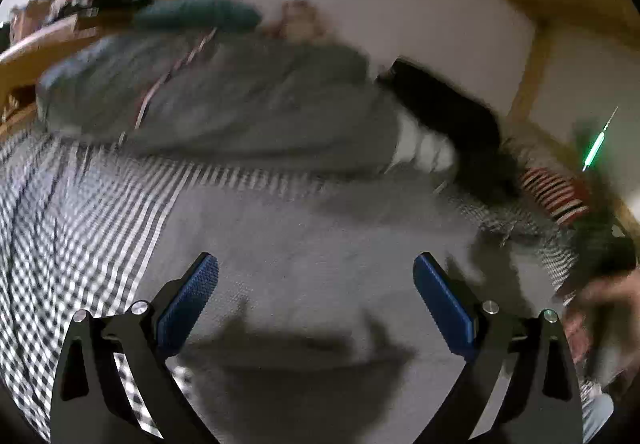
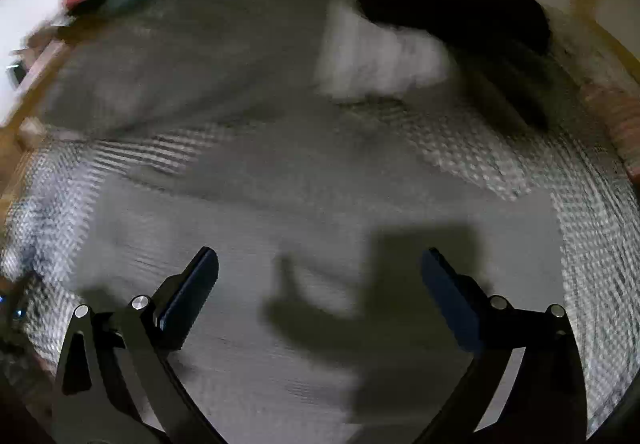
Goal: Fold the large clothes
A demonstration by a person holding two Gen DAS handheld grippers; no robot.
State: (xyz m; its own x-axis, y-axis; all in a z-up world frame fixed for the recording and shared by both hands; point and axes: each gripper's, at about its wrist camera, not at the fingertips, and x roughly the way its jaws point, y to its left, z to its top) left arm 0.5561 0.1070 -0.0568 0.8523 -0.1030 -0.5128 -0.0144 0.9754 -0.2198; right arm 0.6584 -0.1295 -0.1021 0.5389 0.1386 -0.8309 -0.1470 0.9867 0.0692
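A large light grey garment [image 1: 320, 264] lies spread flat on a bed with a black-and-white checked cover [image 1: 72, 212]. It also fills the middle of the right wrist view [image 2: 280, 236]. My left gripper [image 1: 316, 264] hangs open and empty just above the garment. My right gripper [image 2: 320, 260] is also open and empty above the same cloth. Both views are blurred by motion.
A grey duvet [image 1: 248, 92] is heaped at the far side of the bed, with a teal cushion [image 1: 196, 16], a white pillow [image 2: 380, 60] and a black cloth [image 1: 452, 112] beside it. A striped item [image 1: 556, 192] lies at right. A wooden bed frame [image 1: 528, 80] runs behind.
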